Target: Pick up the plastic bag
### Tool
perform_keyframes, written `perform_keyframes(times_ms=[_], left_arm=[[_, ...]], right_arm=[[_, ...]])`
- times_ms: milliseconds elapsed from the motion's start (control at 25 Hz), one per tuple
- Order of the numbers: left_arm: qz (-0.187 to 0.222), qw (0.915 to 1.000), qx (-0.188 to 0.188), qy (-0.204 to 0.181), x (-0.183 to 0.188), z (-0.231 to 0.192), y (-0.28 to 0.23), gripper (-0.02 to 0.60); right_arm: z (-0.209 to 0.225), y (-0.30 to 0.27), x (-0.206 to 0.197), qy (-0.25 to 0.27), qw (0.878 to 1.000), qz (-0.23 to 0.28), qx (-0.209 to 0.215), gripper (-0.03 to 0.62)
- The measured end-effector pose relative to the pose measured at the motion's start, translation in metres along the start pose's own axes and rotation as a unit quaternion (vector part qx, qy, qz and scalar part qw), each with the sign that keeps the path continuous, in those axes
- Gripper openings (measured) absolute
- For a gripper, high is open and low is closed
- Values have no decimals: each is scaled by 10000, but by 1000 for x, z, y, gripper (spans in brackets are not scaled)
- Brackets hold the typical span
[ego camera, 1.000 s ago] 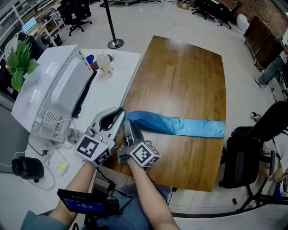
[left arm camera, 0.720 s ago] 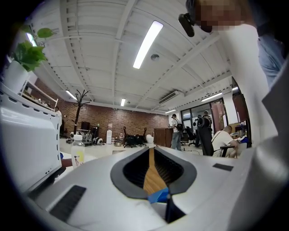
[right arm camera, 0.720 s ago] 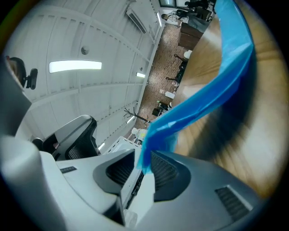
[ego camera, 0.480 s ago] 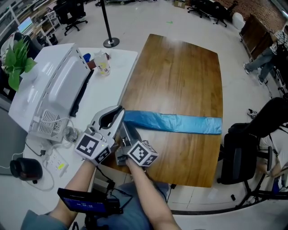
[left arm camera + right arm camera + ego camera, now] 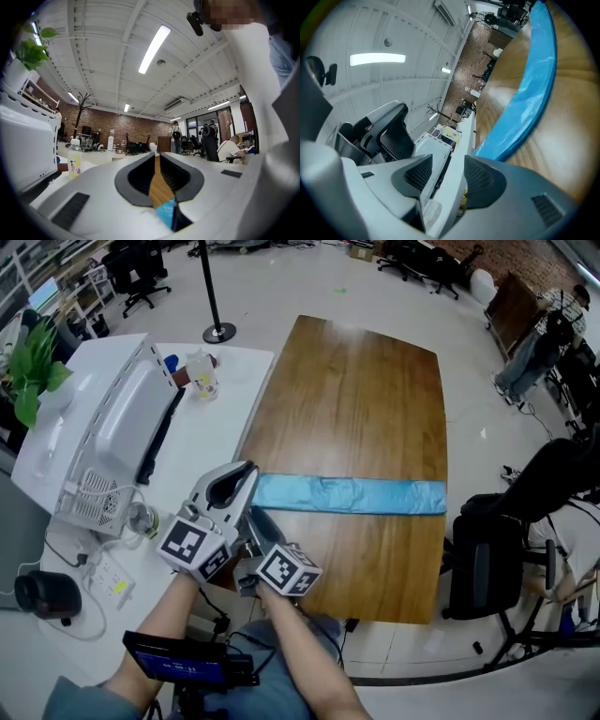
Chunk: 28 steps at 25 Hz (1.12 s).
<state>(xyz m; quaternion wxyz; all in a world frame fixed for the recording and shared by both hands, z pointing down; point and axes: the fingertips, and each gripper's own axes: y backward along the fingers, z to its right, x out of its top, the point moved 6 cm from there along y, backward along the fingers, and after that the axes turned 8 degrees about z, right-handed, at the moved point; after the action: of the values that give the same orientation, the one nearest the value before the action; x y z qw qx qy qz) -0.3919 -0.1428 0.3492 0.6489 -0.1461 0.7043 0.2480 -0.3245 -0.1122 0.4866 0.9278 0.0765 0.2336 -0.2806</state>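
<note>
The blue plastic bag [image 5: 352, 494] lies as a long flat strip across the brown wooden table [image 5: 366, 399]. My left gripper [image 5: 246, 476] is at the strip's left end. In the left gripper view its jaws [image 5: 157, 161] stand almost together with a piece of the blue bag [image 5: 166, 213] between them. My right gripper [image 5: 258, 538] is just behind, near the table's front left corner. Its jaws have just been opening. In the right gripper view they [image 5: 447, 164] stand wide with nothing held, and the bag [image 5: 525, 103] runs off to the upper right.
A white side table [image 5: 225, 418] to the left carries a large white machine [image 5: 103, 437], a bottle [image 5: 202, 376] and a plant [image 5: 33, 362]. A black office chair [image 5: 497, 559] stands right of the wooden table. A pole base [image 5: 218, 332] sits on the floor beyond.
My right gripper has drawn back a little toward me and to the left, away from the bag. The left gripper and the bag's left end have stayed together.
</note>
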Motion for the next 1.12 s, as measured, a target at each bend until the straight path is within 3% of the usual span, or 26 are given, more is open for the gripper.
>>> perform_keyframes(times_ms=[320,600,760,800,880,1120], left_arm=[[-288,9992,-121,241,-32,18,-15,17],[-695,9954,-429,497,-67,51,-41,8],[-1016,9924,-489,486,-86,65,-59,8],[-1155,9911,-481,466,-90,67,-63,8],[-1444,9878,-452,373,-99,68,-69,8],[-2235,9744,-42,235,-131,62,-74,8]], right_arm=[[25,24,65,697,9965,339,-298,221],[51,50,136,1533,9861,403,-506,167],[64,61,161,2252,9719,179,-663,36],[69,63,167,2491,9658,47,-712,4],[83,69,181,3055,9473,-342,-898,0],[148,91,242,4528,8577,-1606,-1829,0]])
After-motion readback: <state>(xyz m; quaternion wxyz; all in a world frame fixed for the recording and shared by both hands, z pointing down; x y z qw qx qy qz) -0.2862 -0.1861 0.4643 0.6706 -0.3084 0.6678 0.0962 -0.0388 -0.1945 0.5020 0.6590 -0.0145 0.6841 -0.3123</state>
